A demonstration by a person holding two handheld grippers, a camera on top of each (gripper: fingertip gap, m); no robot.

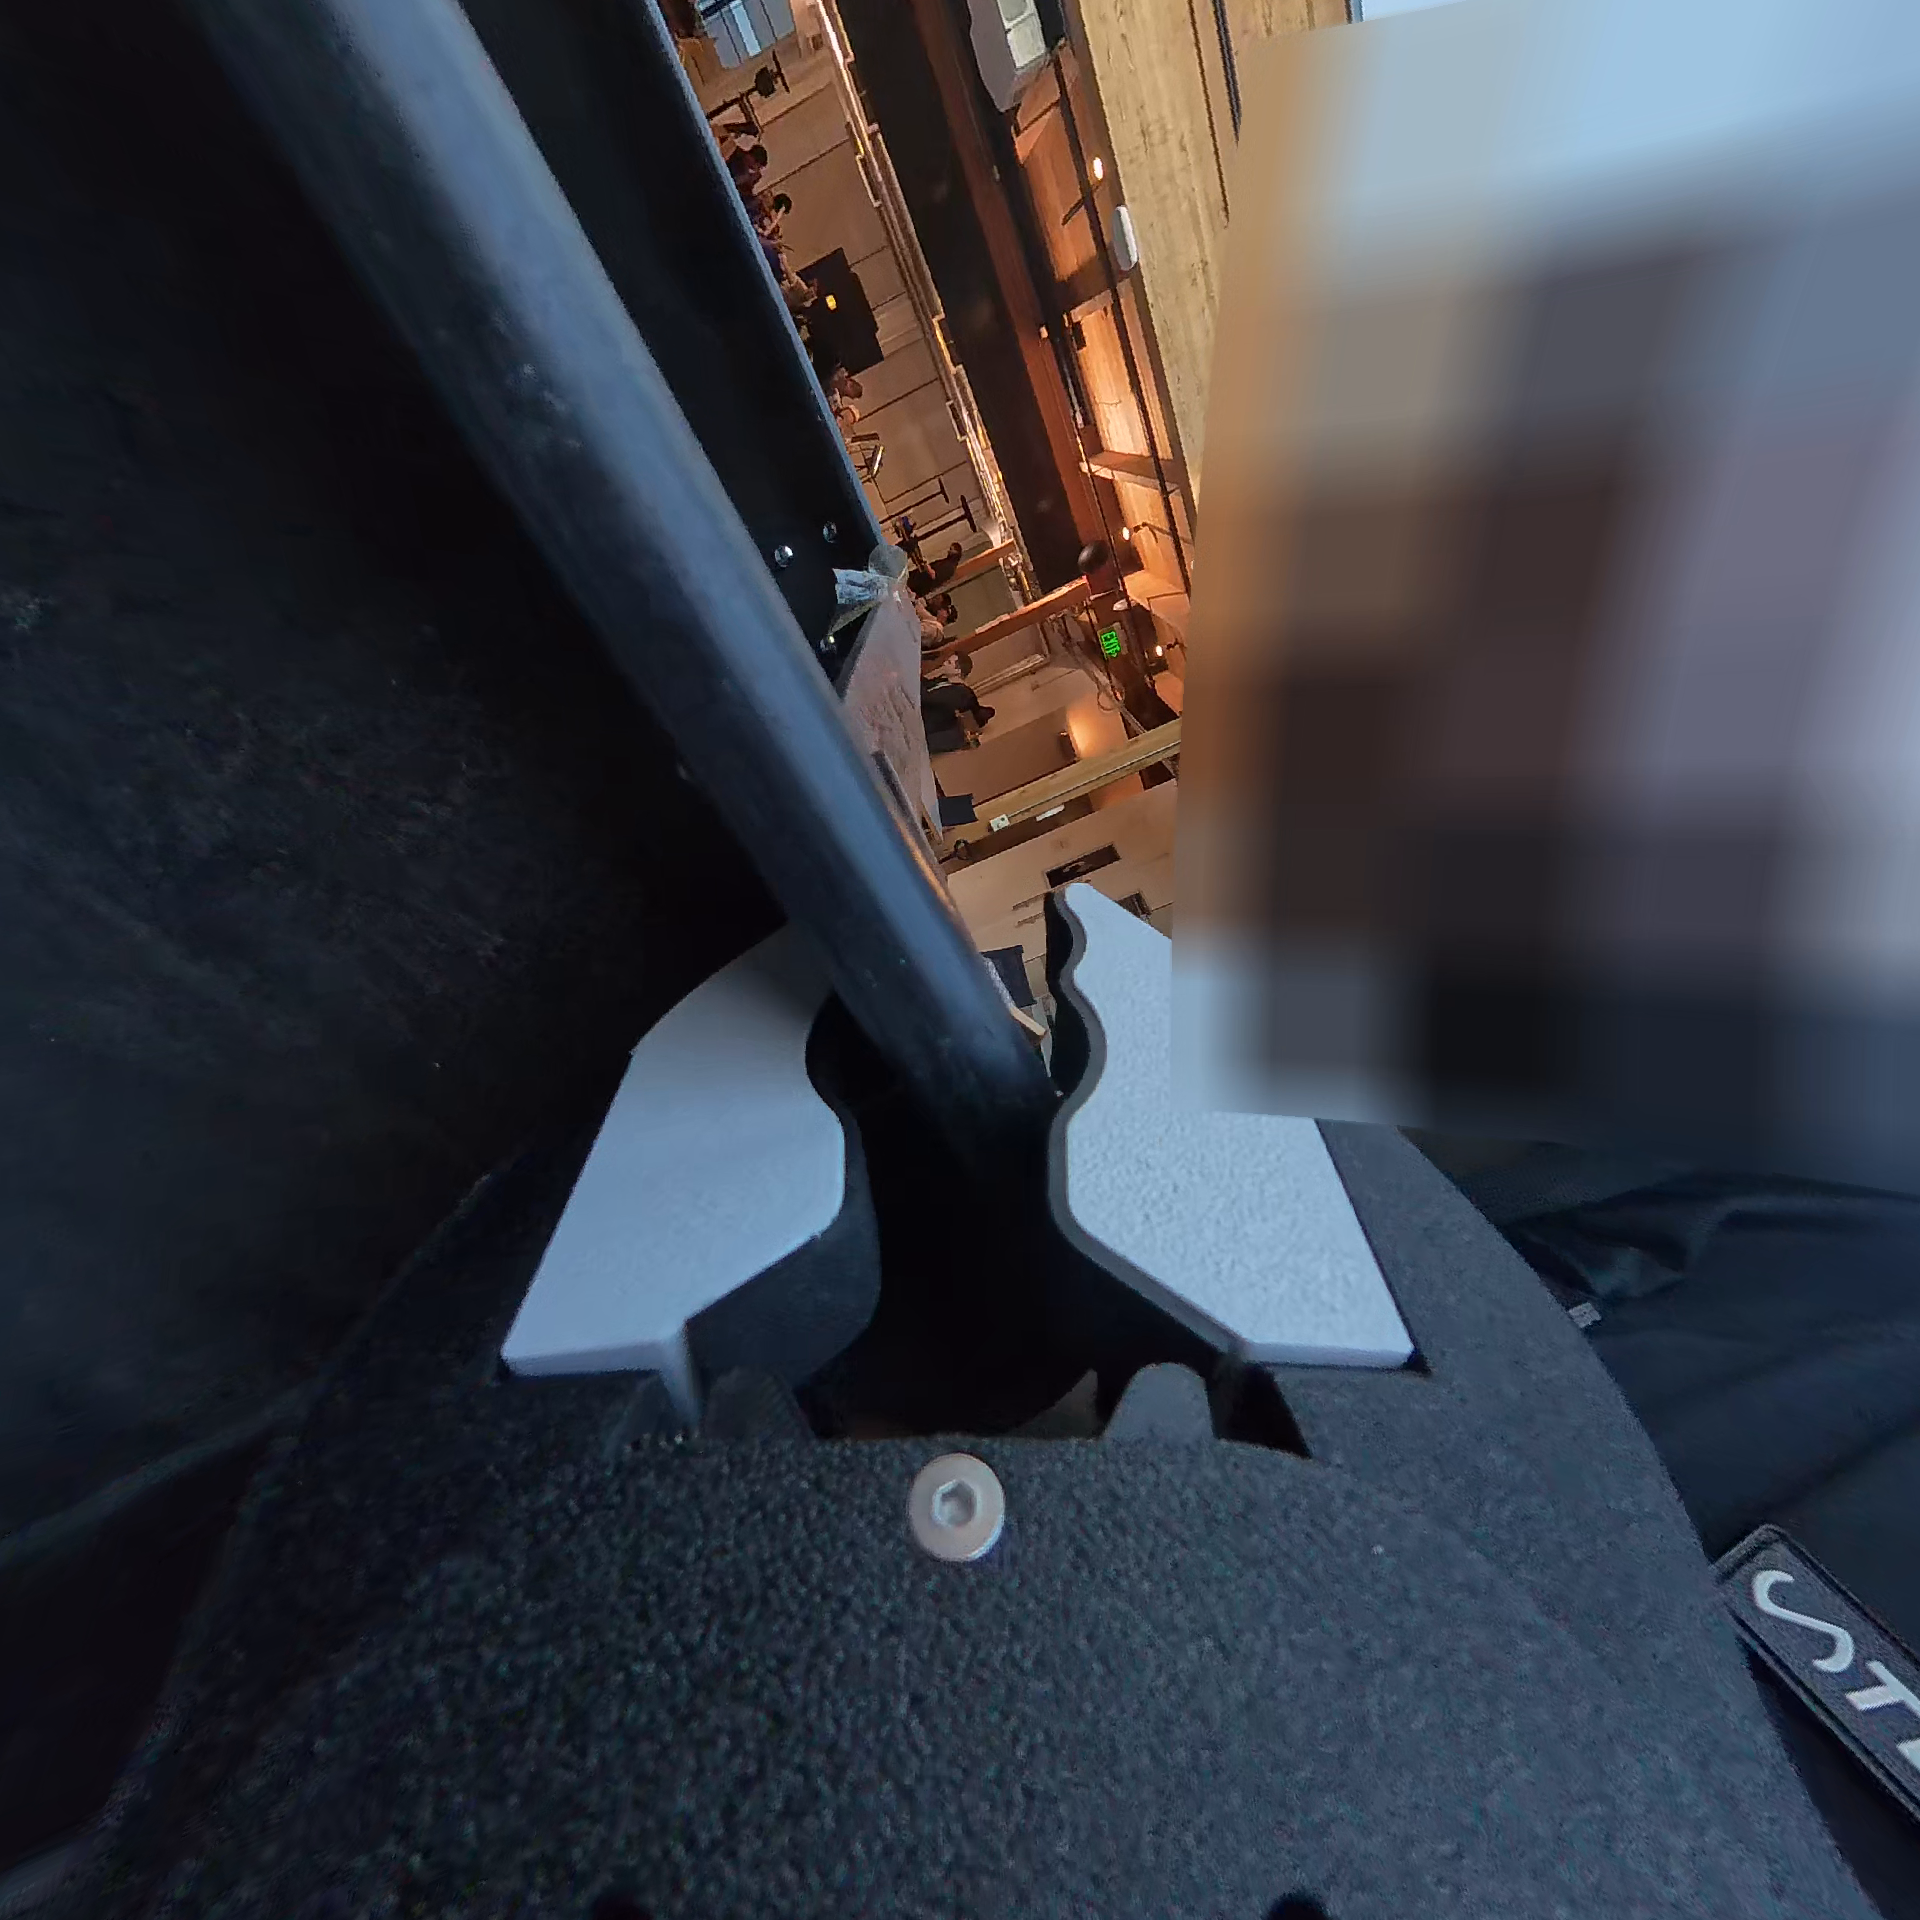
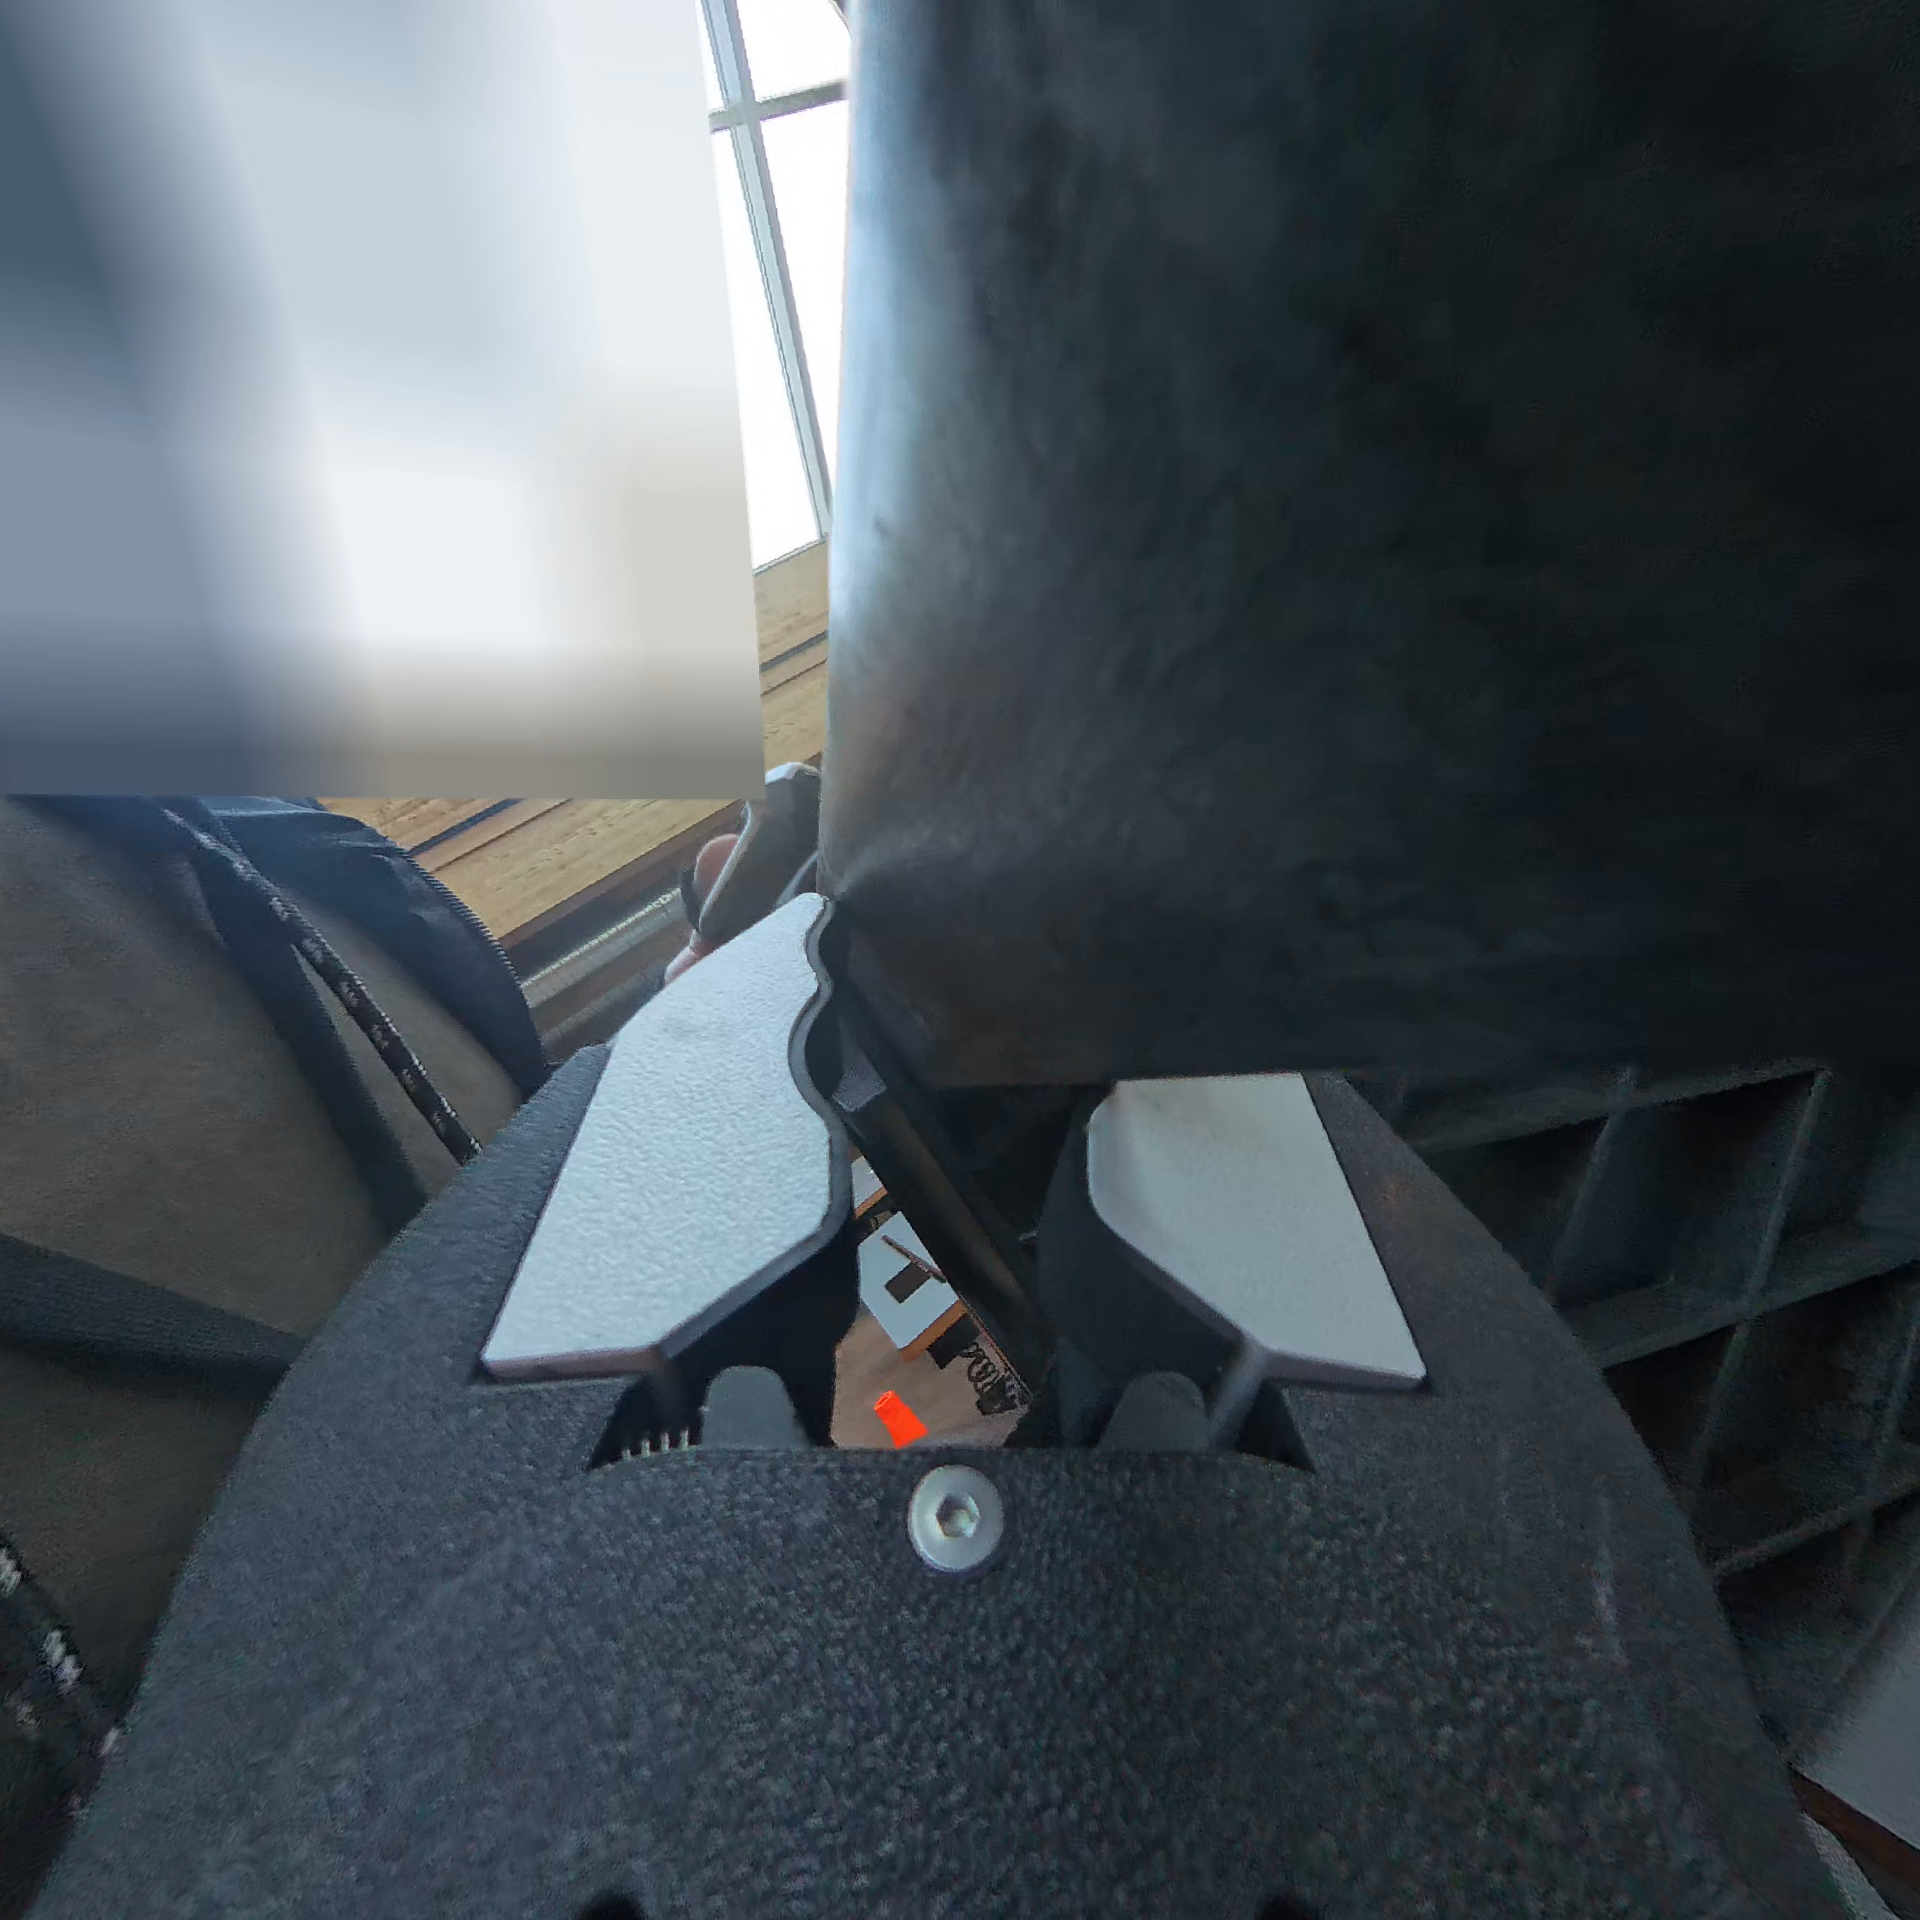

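Left gripper clamped on black tube, slanted, running along the edge of a large black panel. Right gripper closed on the rim of a black plastic shell, thin black rod between the fingers; ribbed black underside just beside. Dark strap near left gripper. Wooden floor behind.

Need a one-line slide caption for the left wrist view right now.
Left tool closed around a black tube running diagonally along a dark panel, indoor hall behind.
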